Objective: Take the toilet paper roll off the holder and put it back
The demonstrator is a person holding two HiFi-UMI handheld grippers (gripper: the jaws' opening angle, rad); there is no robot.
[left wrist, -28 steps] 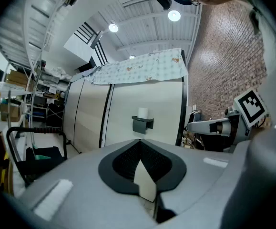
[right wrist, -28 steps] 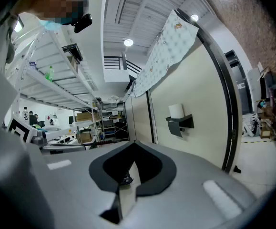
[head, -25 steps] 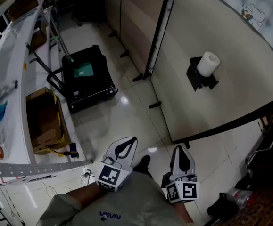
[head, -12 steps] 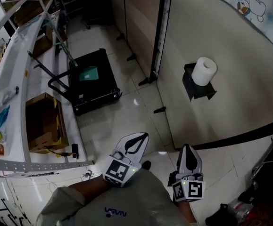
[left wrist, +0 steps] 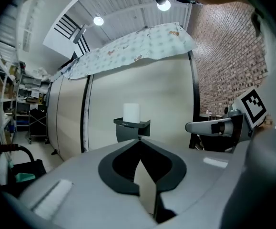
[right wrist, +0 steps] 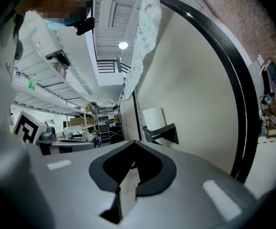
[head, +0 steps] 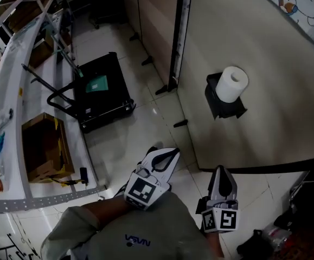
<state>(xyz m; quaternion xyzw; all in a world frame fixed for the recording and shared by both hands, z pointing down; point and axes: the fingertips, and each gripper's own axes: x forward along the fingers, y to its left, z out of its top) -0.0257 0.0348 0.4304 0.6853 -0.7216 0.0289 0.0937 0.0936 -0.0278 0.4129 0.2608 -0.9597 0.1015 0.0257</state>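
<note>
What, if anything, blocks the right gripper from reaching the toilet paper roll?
Likely yes: nothing stands between the right gripper and the toilet paper roll, though its jaws are shut.

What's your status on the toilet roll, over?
Left tongs shut, empty; right tongs shut, empty. White toilet paper roll upright on black wall holder, not yet reached. Nothing between tongs and roll.

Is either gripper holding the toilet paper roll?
No, the roll stands on its holder on the panel, while the left gripper and right gripper are shut, empty and apart from it.
</note>
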